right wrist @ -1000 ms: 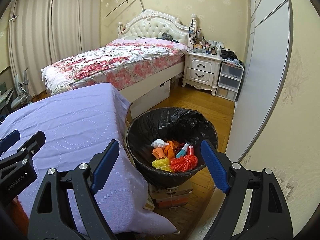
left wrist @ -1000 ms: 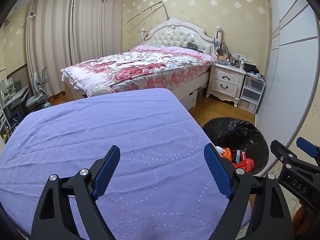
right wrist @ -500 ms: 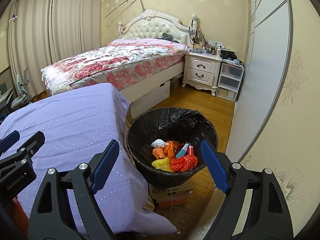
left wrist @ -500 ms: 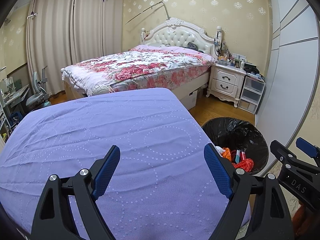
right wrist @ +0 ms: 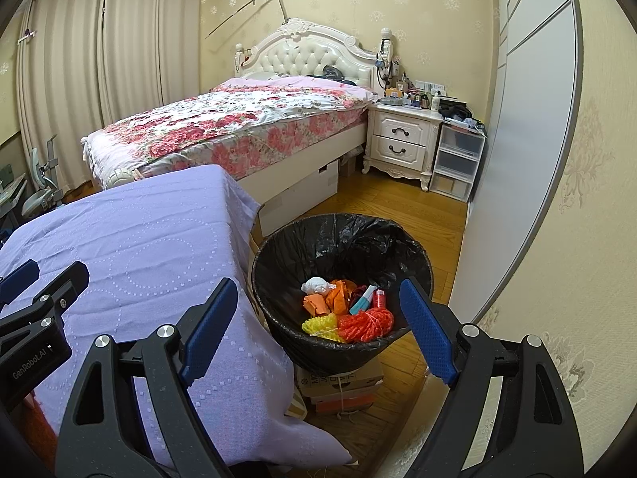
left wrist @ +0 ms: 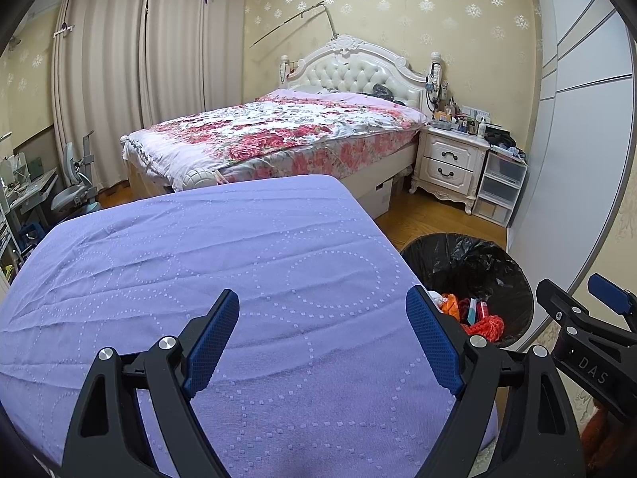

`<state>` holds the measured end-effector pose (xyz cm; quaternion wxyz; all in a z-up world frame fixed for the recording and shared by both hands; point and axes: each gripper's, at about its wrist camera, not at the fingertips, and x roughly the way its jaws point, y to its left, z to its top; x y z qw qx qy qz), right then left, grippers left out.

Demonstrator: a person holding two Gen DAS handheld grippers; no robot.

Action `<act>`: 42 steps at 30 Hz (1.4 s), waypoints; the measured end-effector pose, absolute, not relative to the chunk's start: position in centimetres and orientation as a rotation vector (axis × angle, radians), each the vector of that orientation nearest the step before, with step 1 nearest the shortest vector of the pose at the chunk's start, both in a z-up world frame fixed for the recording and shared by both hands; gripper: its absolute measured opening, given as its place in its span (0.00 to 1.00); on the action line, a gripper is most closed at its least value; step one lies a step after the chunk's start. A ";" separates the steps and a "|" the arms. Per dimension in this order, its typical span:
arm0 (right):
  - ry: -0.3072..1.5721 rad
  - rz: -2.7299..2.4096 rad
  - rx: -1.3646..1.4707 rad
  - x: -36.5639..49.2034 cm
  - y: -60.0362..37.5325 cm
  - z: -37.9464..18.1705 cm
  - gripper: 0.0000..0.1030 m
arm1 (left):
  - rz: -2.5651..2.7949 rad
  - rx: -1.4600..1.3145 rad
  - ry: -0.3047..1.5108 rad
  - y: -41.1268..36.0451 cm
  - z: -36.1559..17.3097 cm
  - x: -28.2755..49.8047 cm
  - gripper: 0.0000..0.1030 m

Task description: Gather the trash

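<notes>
Lavender cloth (left wrist: 239,279) is spread across the table that fills the lower left of both views. The left gripper (left wrist: 322,336) is held over it with jaws spread wide and nothing between them. The right gripper (right wrist: 318,334) is likewise held wide apart and empty, lower centre. Beside the table, the black-lined trash bin (right wrist: 278,255) is seen holding the trash (right wrist: 346,310): orange paper, red and yellow netting, a white wad.

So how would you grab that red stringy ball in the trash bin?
From straight above, pinching the red stringy ball across its raised middle. It lies on top of the pile, but the bin walls block any sideways reach, and its loose netting should squash between the fingers.
</notes>
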<state>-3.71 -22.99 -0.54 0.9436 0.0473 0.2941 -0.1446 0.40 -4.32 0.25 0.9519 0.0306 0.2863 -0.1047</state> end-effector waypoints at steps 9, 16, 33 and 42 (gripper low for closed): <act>0.599 -0.295 0.097 -3.7 -23.0 -0.5 0.79 | -0.211 0.060 0.581 -4.3 0.3 0.4 0.81; 0.600 -0.295 0.097 -3.7 -23.0 -0.6 0.79 | -0.206 0.062 0.574 -4.3 0.5 0.3 0.81; 0.600 -0.294 0.097 -3.7 -22.9 -0.6 0.79 | -0.196 0.048 0.557 -4.6 1.0 0.4 0.82; 0.599 -0.294 0.096 -3.7 -22.9 -0.6 0.79 | -0.209 0.054 0.551 -4.5 0.9 0.4 0.82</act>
